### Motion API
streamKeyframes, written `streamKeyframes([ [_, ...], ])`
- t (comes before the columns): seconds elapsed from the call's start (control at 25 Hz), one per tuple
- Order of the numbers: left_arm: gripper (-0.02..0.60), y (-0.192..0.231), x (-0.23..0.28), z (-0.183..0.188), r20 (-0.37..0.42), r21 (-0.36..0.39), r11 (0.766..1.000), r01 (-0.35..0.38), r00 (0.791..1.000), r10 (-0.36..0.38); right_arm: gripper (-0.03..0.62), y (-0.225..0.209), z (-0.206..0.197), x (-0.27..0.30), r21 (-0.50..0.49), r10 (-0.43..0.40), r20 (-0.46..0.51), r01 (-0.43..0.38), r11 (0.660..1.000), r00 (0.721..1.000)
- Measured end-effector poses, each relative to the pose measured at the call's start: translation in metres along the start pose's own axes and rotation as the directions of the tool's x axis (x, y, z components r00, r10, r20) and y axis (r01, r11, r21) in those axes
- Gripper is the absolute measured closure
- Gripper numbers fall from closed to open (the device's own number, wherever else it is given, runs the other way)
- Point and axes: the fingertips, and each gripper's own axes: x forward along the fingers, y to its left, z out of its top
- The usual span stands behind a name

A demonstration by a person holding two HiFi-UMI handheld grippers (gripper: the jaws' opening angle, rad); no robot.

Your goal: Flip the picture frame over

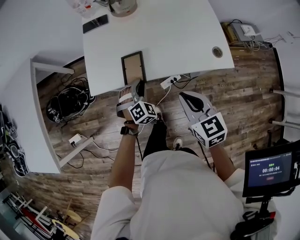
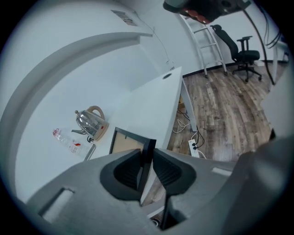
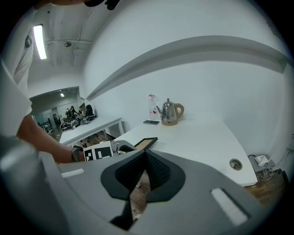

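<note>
The picture frame (image 1: 133, 66) is a thin, dark rectangular frame around a plain tan panel. It lies near the lower edge of the white surface (image 1: 183, 33), just left of centre in the head view. The left gripper (image 1: 136, 87) has its jaws clamped on the frame's near corner. In the left gripper view the dark edge stands between the two pads, and the tan panel (image 2: 125, 143) shows beyond them. The right gripper (image 1: 184, 96) hangs off the surface, lower right of the frame and above the wooden floor. Its jaws are closed together with nothing between them.

At the lower right of the head view a small screen (image 1: 271, 171) reads 00:00:04. A clear bottle (image 2: 66, 140) has a red label too small to read. It stands beside a steel kettle (image 1: 123, 6) with its lid on, at the top of the surface. A dark phone (image 1: 95, 23) lies flat to their left.
</note>
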Motion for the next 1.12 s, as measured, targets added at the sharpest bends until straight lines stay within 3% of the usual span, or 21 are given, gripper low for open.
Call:
streamKeyframes([
  [0.12, 0.494, 0.005, -0.001, 0.004, 0.039, -0.120, 0.993, 0.014, 0.999, -0.009, 0.592, -0.001, 0.007, 0.003, -0.002, -0.009, 0.005, 0.009, 1.000, 1.000],
  [0.2, 0.492, 0.013, -0.005, 0.011, 0.082, -0.244, 0.970, 0.022, 0.997, -0.002, 0.592, -0.002, 0.014, 0.003, -0.009, -0.015, 0.010, 0.015, 1.000, 1.000],
  [0.36, 0.492, 0.028, -0.016, 0.023, 0.167, -0.469, 0.882, 0.043, 0.985, 0.041, 0.592, -0.003, 0.022, 0.002, -0.015, -0.024, 0.018, 0.025, 1.000, 1.000],
  [0.56, 0.493, 0.040, -0.024, 0.027, 0.217, -0.612, 0.788, 0.074, 0.973, 0.078, 0.592, -0.003, 0.034, 0.009, -0.028, -0.024, 0.030, 0.025, 0.999, 0.999],
  [0.64, 0.494, 0.045, -0.027, 0.025, 0.245, -0.695, 0.712, 0.104, 0.965, 0.098, 0.592, -0.001, 0.037, 0.013, -0.034, -0.023, 0.036, 0.025, 0.999, 0.999],
  [0.8, 0.494, 0.052, -0.036, 0.022, 0.310, -0.836, 0.514, 0.192, 0.938, 0.154, 0.592, 0.003, 0.041, 0.020, -0.038, -0.020, 0.040, 0.021, 0.999, 0.999],
  [0.96, 0.495, 0.054, -0.038, 0.020, 0.365, -0.890, 0.356, 0.284, 0.913, 0.182, 0.592, 0.006, 0.046, 0.027, -0.045, -0.021, 0.041, 0.023, 0.999, 0.999],
  [1.08, 0.505, 0.056, -0.038, 0.008, 0.412, -0.907, 0.190, 0.375, 0.883, 0.224, 0.592, 0.014, 0.050, 0.036, -0.050, -0.028, 0.042, 0.031, 0.998, 0.999],
  [1.12, 0.506, 0.057, -0.037, 0.004, 0.423, -0.906, 0.148, 0.397, 0.874, 0.240, 0.592, 0.016, 0.050, 0.038, -0.052, -0.030, 0.042, 0.033, 0.998, 0.999],
])
